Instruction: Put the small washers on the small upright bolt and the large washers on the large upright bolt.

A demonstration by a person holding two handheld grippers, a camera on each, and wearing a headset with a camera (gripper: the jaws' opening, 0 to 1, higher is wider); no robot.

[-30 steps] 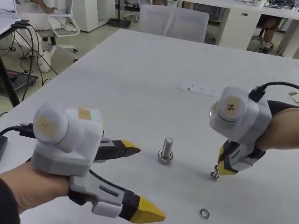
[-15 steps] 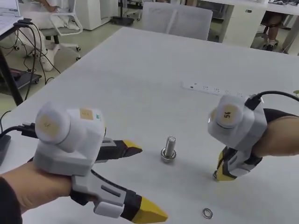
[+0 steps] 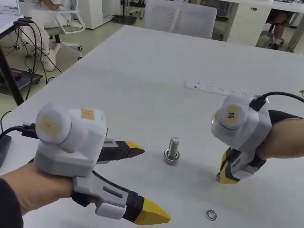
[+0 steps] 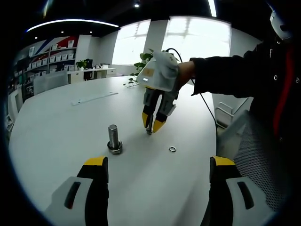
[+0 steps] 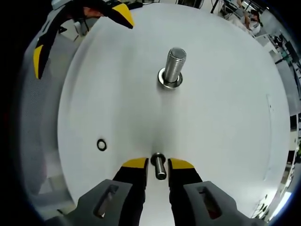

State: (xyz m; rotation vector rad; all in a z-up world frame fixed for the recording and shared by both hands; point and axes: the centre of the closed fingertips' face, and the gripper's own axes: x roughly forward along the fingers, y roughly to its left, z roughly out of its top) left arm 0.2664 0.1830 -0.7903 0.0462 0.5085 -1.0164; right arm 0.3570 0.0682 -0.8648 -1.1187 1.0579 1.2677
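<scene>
The large upright bolt [image 3: 172, 149] [image 4: 113, 138] [image 5: 173, 66] stands mid-table with washers around its base. My right gripper [image 3: 227, 175] [image 4: 153, 124] [image 5: 158, 165] points down at the small upright bolt [image 5: 159, 167] [image 4: 149, 131]. Its jaws straddle the bolt with a narrow gap on each side, and nothing shows between them but the bolt. One small washer [image 3: 211, 215] [image 4: 172, 149] [image 5: 101, 144] lies loose on the table, nearer to me than the small bolt. My left gripper [image 3: 145, 183] [image 4: 158, 162] hovers wide open and empty, left of the large bolt.
A white power strip [image 3: 213, 89] [image 4: 94, 98] lies farther back on the white table [image 3: 123, 80]. An office chair [image 3: 179, 19] stands at the far edge, with desks and cables on the floor to the left.
The head view has shifted a little. My right gripper has settled slightly lower around the small bolt. The left gripper, the large bolt and the loose washer have not moved.
</scene>
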